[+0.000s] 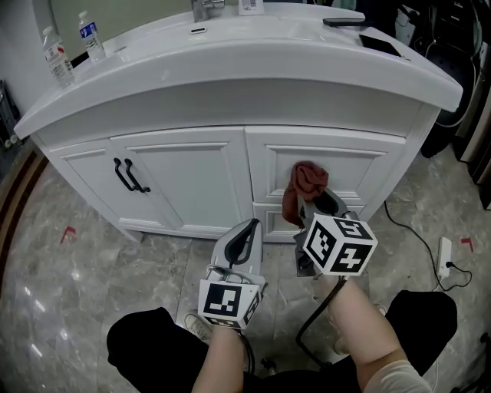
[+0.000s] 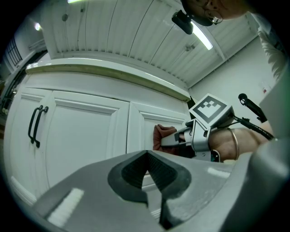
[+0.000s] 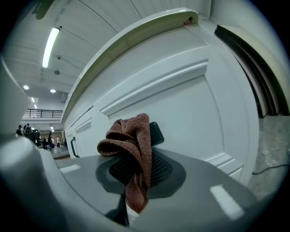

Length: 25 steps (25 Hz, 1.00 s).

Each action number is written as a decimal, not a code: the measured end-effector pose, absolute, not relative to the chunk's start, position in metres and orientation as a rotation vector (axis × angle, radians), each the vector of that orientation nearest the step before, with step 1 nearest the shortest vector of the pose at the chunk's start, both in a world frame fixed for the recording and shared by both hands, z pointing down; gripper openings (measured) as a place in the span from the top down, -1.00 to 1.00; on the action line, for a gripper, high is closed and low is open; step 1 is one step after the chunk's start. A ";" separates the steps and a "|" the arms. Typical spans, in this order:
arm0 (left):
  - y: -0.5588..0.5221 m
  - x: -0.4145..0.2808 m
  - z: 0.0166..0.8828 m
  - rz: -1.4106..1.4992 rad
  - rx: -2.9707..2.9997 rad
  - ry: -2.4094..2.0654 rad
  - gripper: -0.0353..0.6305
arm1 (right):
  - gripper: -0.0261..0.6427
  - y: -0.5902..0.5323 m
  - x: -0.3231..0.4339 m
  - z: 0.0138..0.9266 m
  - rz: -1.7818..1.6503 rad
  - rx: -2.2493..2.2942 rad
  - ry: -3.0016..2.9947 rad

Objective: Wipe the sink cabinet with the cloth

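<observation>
Right gripper view looks along the right gripper (image 3: 141, 168), whose jaws are clenched on a reddish-brown cloth (image 3: 131, 138). The cloth bunches up above the dark ribbed pads and one end of it hangs down between them. Just beyond the cloth is a white recessed panel (image 3: 181, 113) of the sink cabinet (image 3: 149, 81). In the left gripper view the cloth looks pressed against that panel, on the cabinet's right half and high up under the counter's overhang.

The left gripper (image 1: 244, 234) hangs lower and to the left, in front of the middle of the cabinet and apart from it. Its jaws are closed together with nothing between them.

From the head view, the cabinet's left half has two doors, with a pair of black handles (image 1: 129, 175) at their meeting edge. The white countertop (image 1: 253, 65) curves over the cabinet. Two water bottles (image 1: 58, 57) stand at the countertop's left end, a faucet (image 1: 205, 8) is at the back, and a dark flat device (image 1: 381, 44) lies near the right end. The floor (image 1: 77, 269) is grey marbled tile, and a white power strip (image 1: 445, 257) lies on it at the right, near the cabinet's corner.
</observation>
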<state>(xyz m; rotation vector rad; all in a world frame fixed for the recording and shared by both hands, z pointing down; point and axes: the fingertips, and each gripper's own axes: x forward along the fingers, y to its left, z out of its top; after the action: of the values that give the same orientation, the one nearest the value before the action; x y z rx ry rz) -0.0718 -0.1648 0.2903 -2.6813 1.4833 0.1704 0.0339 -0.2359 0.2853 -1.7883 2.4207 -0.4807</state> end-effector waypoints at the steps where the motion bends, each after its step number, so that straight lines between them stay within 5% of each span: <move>1: -0.165 -0.071 0.290 0.171 -2.683 1.482 0.89 | 0.67 -0.234 0.036 0.285 -0.480 -1.790 2.426; 25: -0.168 -0.006 0.301 0.124 -2.767 1.359 0.89 | 0.67 -0.216 0.152 0.266 -0.372 -1.970 2.271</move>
<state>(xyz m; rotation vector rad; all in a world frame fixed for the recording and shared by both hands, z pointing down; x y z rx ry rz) -0.0060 -0.1683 0.3008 -2.7672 1.3591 0.1242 0.1519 -0.2158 0.2661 -1.9701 2.2705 -0.3719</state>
